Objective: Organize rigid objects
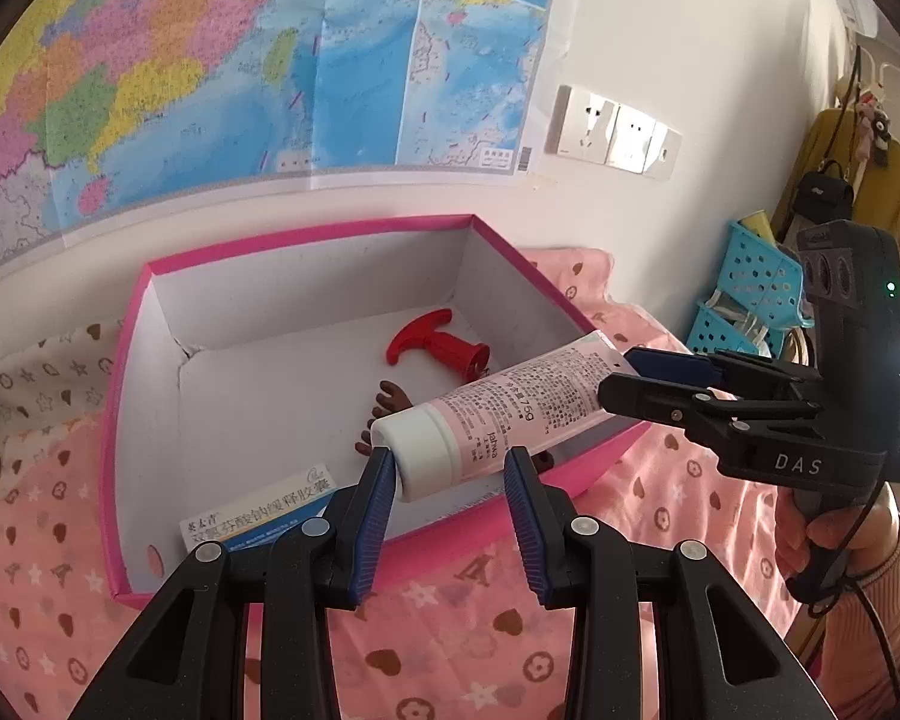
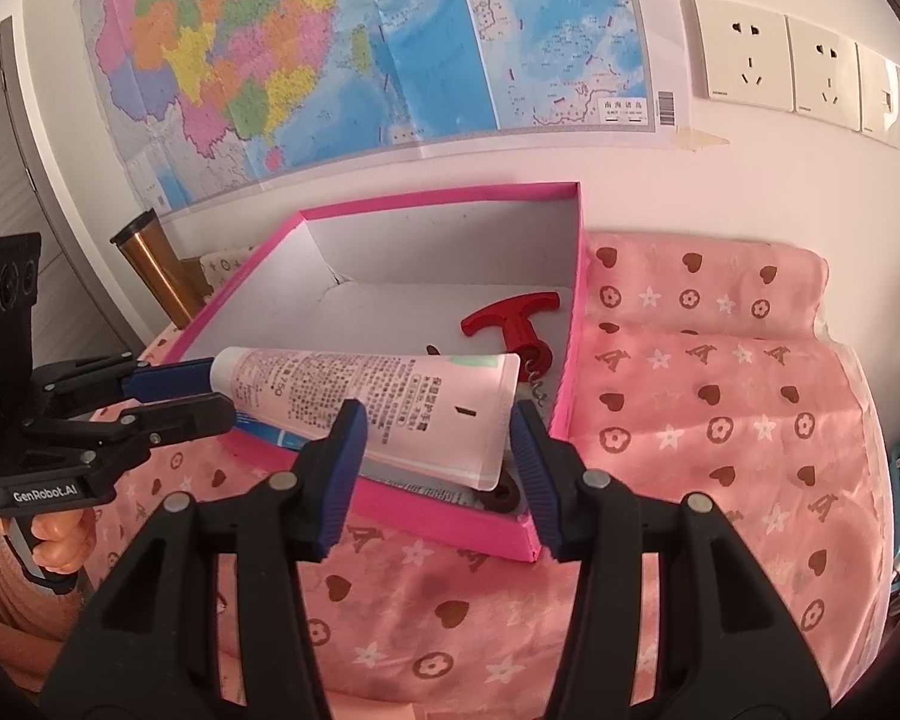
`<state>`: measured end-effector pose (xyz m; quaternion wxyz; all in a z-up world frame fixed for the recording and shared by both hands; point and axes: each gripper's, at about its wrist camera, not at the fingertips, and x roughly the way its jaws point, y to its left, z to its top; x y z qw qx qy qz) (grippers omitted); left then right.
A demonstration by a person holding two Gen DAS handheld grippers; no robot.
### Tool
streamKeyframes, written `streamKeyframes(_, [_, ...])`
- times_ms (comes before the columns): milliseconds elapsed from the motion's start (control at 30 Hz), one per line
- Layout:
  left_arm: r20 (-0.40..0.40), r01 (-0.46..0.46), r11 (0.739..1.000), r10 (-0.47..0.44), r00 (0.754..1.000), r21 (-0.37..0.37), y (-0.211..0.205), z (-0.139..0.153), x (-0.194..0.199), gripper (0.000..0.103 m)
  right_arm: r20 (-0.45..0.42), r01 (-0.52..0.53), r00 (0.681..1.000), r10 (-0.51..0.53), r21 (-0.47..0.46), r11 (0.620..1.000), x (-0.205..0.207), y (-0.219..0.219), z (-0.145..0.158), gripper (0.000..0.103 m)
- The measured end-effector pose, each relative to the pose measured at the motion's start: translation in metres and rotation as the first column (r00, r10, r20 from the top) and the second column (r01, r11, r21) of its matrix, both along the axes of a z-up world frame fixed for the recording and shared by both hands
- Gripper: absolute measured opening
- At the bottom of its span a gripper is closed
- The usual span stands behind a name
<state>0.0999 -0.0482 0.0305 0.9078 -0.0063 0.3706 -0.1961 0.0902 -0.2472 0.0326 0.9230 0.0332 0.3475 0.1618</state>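
The pink tube (image 1: 498, 414) hangs over the pink box (image 1: 306, 252), its cap between the left gripper (image 1: 450, 474)'s released jaws and its crimped tail between the right gripper (image 2: 435, 450)'s, whose hold I cannot tell, so it could slip out.

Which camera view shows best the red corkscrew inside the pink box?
The left wrist view: the red corkscrew lies whole and unobstructed on the box floor. In the right wrist view the corkscrew is partly hidden behind the pink tube.

Box (image 1: 138, 420) rear open; tube (image 1: 510, 414) across front rim
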Motion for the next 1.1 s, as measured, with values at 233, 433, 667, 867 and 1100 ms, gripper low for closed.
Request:
streamKeyframes(233, [-0.036, -0.008, 1.000, 0.008, 0.999, -0.002, -0.001, -0.007, 0.011, 0.037, -0.013, 0.006, 1.000, -0.007, -0.031, 0.999, 0.006, 0.002, -0.004, 0.052])
streamKeyframes(433, [-0.066, -0.018, 1.000, 0.017, 0.998, -0.008, 0.001, -0.014, 0.019, 0.037, -0.008, 0.010, 1.000, -0.010, -0.081, 0.997, 0.007, 0.007, -0.005, 0.052])
streamKeyframes(667, [-0.104, -0.032, 0.999, 0.031, 0.994, -0.008, 0.000, -0.023, 0.030, 0.037, 0.014, 0.023, 1.000, -0.021, -0.171, 0.985, 0.008, 0.018, -0.007, 0.052])
streamKeyframes(867, [-0.131, -0.032, 0.999, 0.028, 0.991, -0.028, 0.002, -0.028, 0.039, 0.037, 0.038, 0.046, 0.999, -0.039, -0.216, 0.975, 0.007, 0.022, -0.009, 0.052])
streamKeyframes(1100, [-0.128, -0.020, 0.999, 0.016, 0.992, -0.030, 0.003, -0.029, 0.040, 0.040, 0.054, 0.064, 0.997, -0.054, -0.221, 0.973, 0.005, 0.024, -0.009, 0.052])
